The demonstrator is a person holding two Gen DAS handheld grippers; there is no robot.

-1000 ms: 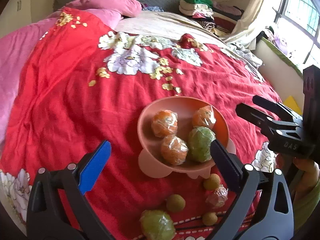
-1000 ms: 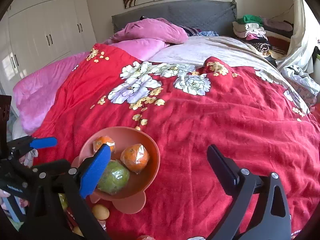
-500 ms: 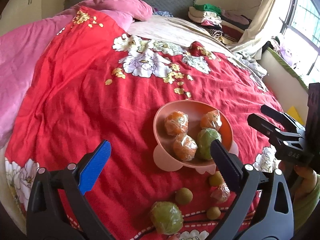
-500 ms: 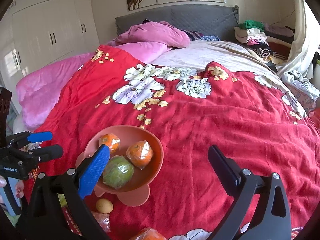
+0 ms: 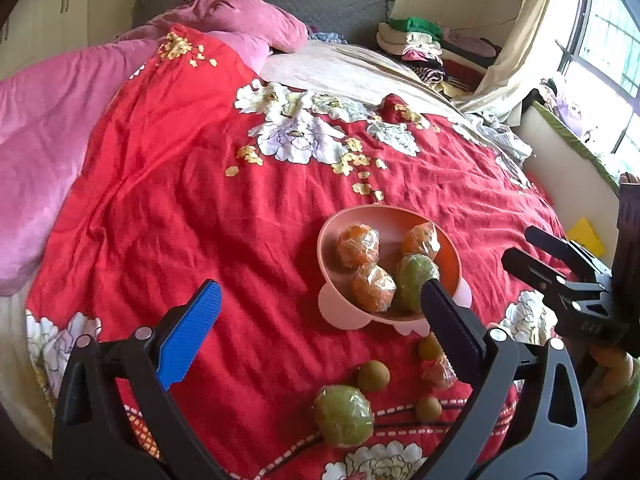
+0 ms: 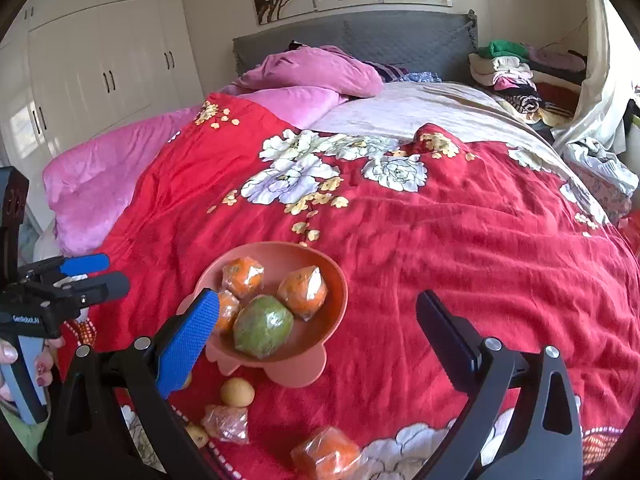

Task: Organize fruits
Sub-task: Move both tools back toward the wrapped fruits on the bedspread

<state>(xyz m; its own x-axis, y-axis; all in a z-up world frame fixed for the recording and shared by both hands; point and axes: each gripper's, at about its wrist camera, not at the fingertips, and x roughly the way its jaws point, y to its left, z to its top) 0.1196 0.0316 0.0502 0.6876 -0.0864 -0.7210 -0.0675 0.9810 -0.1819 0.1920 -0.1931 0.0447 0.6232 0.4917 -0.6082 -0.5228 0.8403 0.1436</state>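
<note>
- Pulled back and up over the last second: bowl point(image 5: 384, 216) sits farther off in both views now, more loose fruit showing near the bottom edge.
- Left gripper point(image 5: 320, 300) wide open, nothing held; right gripper point(image 6: 316, 316) also wide open and empty.
- Pink footed bowl holding three wrapped oranges point(image 5: 357, 240) plus one wrapped green fruit point(image 5: 414, 280).
- Loose stuff lying near the bowl on the near side: big wrapped green fruit point(image 5: 343, 415), a few small brown round fruits point(image 5: 373, 376), a crinkly wrapped piece point(image 6: 225, 422), a wrapped orange point(image 6: 326, 454) at the very near edge.
- Risk-wise, probably: slippery plastic wrap could squirt out of a pinch; soft quilt could let round fruit roll off the near edge if nudged; bowl on its small foot could tip if bumped on bedding.
- Surface: rumpled red floral quilt point(image 6: 440, 240) on a bed, pink blanket on the left.
- Room: grey headboard far end, white wardrobes left, folded clothes pile far right, window on the right.
</note>
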